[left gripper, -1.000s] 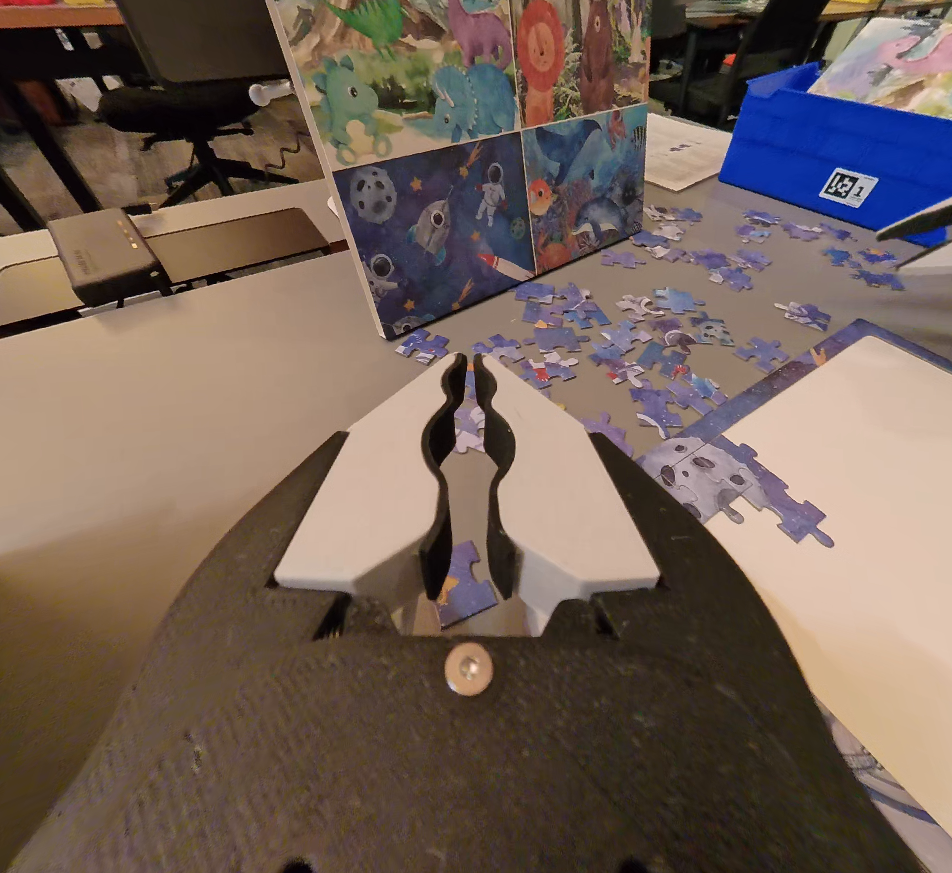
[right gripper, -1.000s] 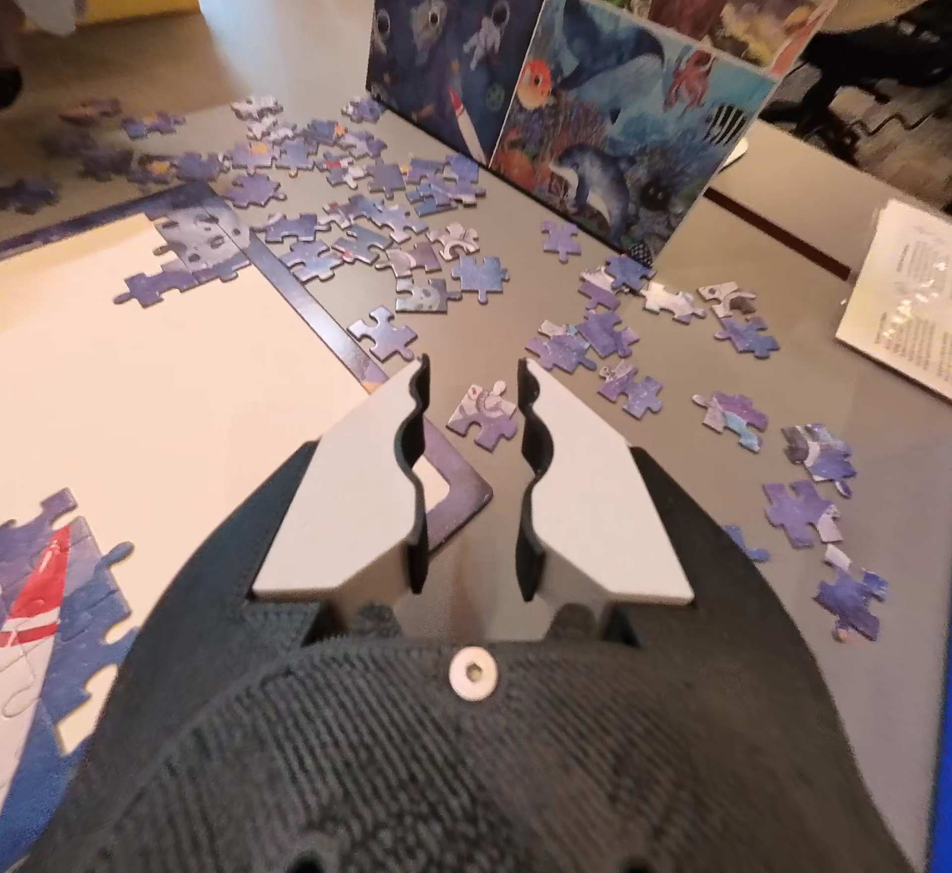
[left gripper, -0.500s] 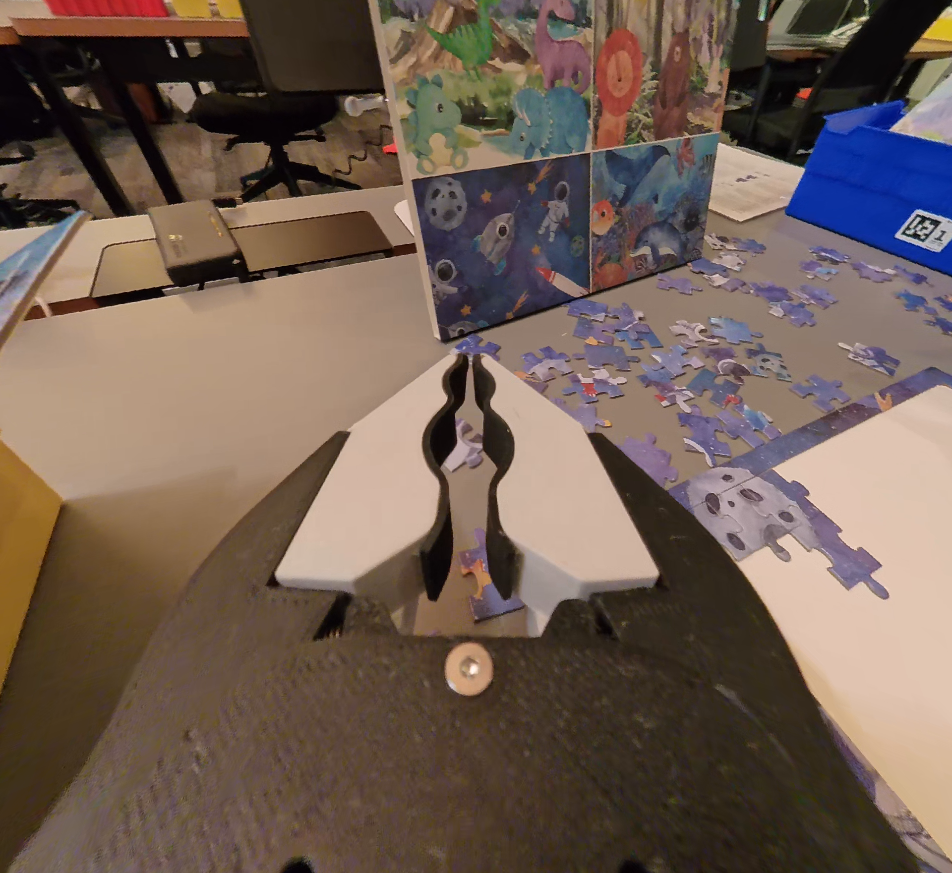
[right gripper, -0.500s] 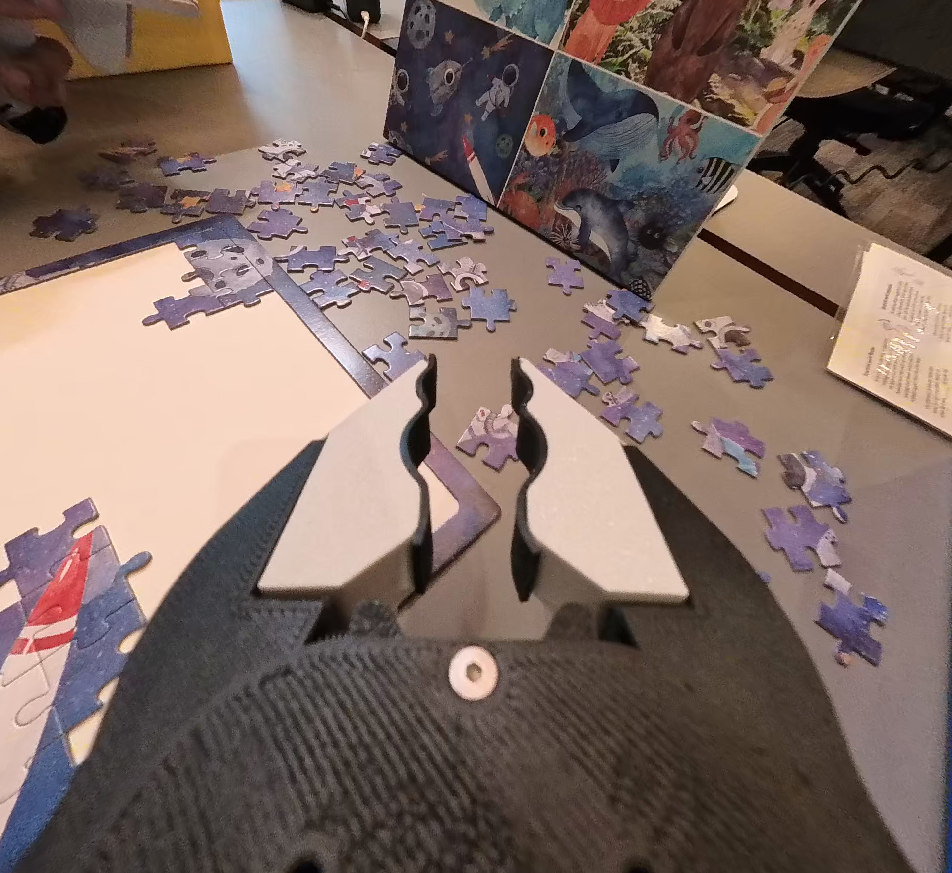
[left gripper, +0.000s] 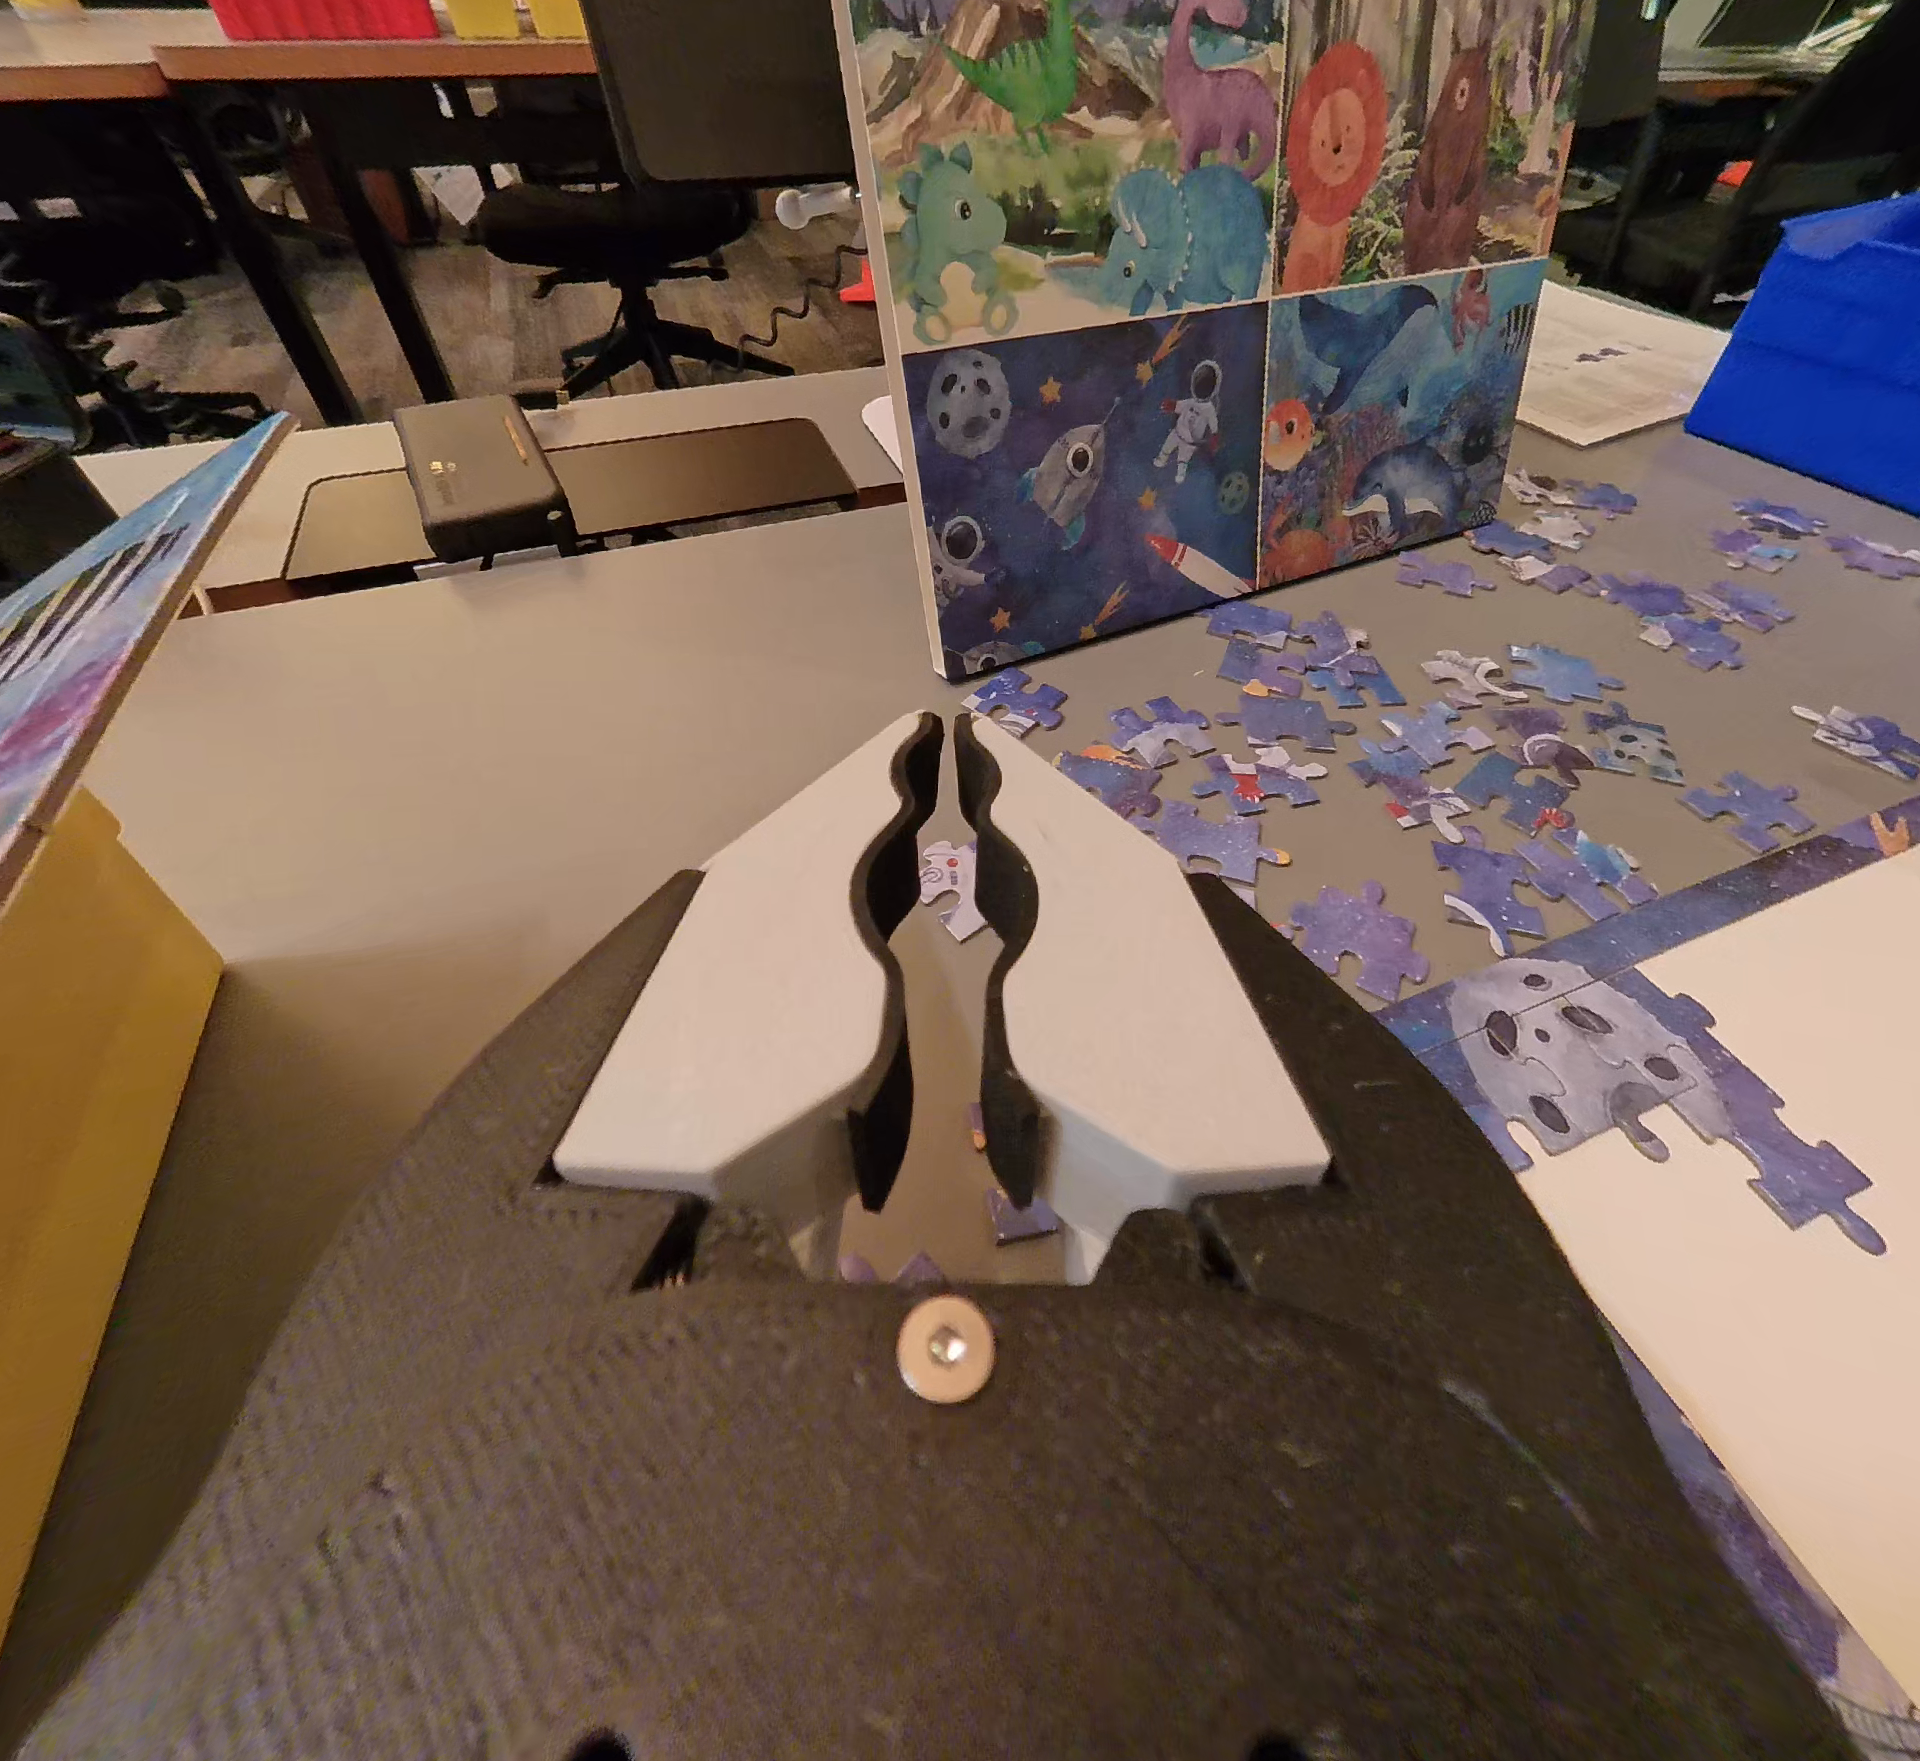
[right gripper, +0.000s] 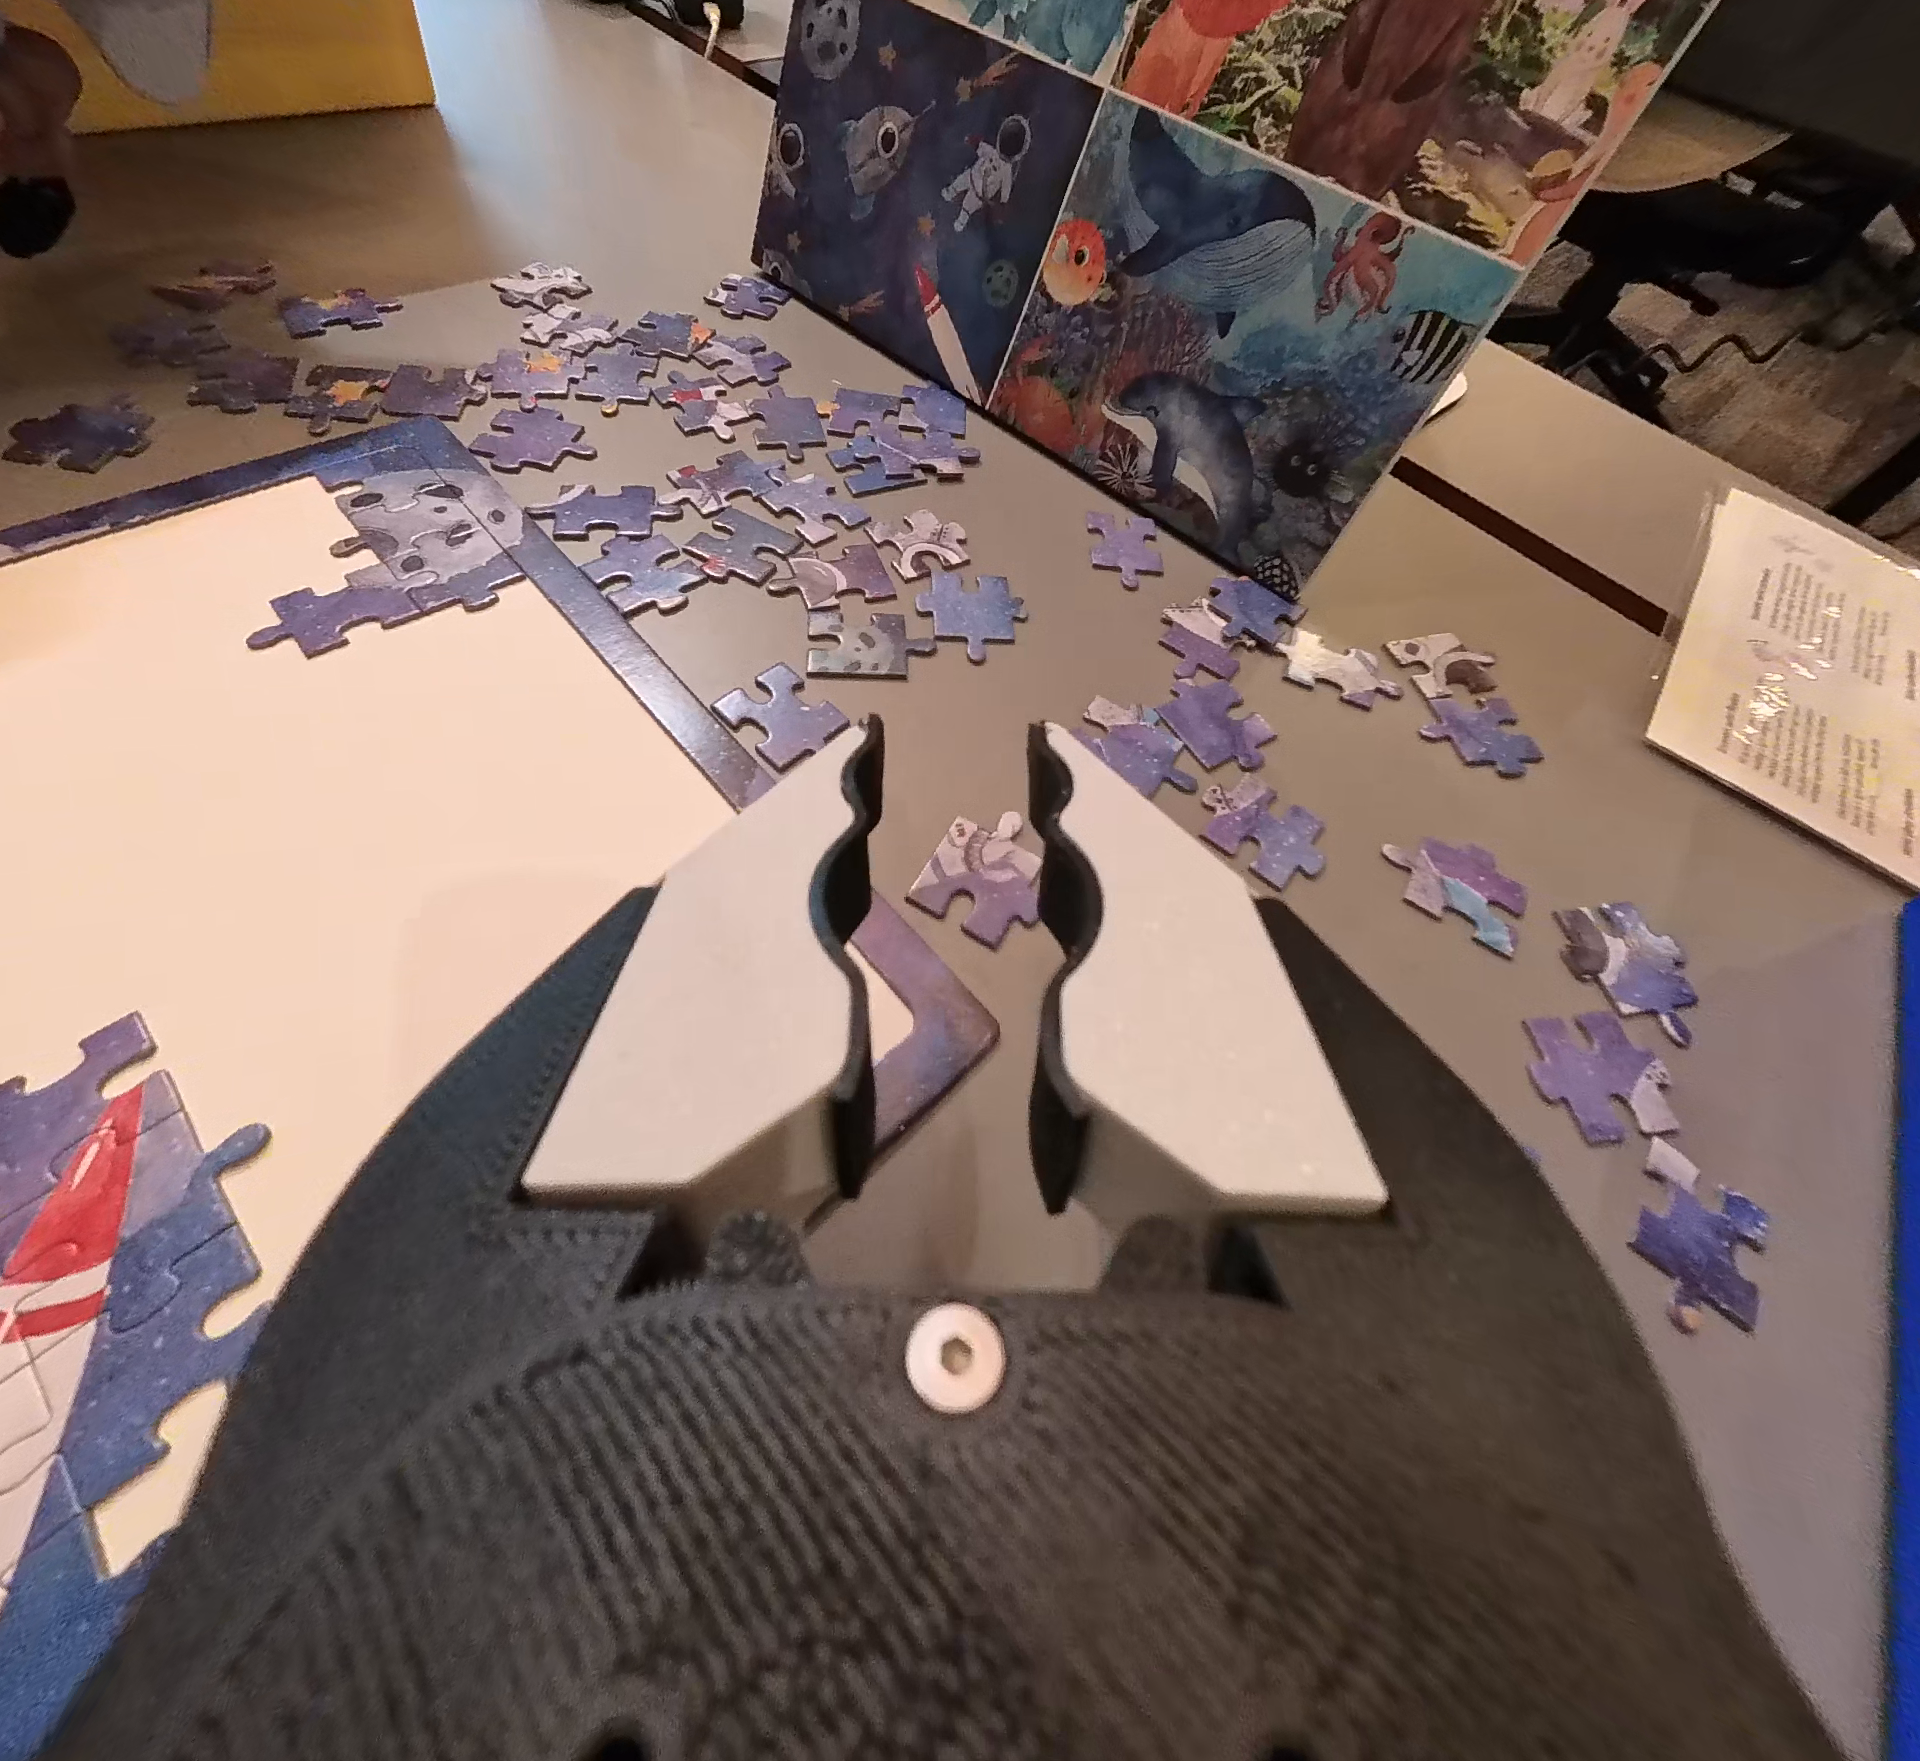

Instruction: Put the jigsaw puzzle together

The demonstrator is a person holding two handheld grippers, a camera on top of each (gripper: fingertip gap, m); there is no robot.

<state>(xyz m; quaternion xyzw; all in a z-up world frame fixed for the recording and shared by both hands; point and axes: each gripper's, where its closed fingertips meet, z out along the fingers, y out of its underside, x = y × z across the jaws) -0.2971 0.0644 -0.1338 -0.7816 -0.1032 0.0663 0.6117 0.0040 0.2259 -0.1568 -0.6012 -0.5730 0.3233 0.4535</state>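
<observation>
My left gripper (left gripper: 948, 726) is shut, fingertips together, above the grey table (left gripper: 520, 755); nothing shows between the tips. A white astronaut piece (left gripper: 948, 880) lies on the table below it. My right gripper (right gripper: 956, 740) is open, hovering over a pale purple astronaut piece (right gripper: 977, 870) that lies flat on the table; the pads do not touch it. Several loose blue and purple pieces (right gripper: 727, 485) are scattered ahead, and also show in the left wrist view (left gripper: 1403, 755). The cream puzzle board with a blue frame (right gripper: 312, 724) has a moon corner (right gripper: 416, 537) and a rocket part (right gripper: 73, 1192) assembled.
A picture box (left gripper: 1195, 257) stands upright behind the pieces. A blue bin (left gripper: 1829, 361) is at the far right, a yellow box (left gripper: 83, 1088) at the left with a tilted board on it. A printed sheet (right gripper: 1808, 672) lies at the right. A hand (right gripper: 31, 111) is at the far left. The tips of one gripper are about 35 cm away from the tips of the other. My right tips are roughly 7 cm from the pale purple astronaut piece (right gripper: 977, 870). Seen from the left wrist view (left gripper: 1860, 739) as well.
My left gripper stayed shut and drew back to the left, so the box slid right in view. My right gripper narrowed slightly and pulled back; the astronaut piece stayed on the table.
</observation>
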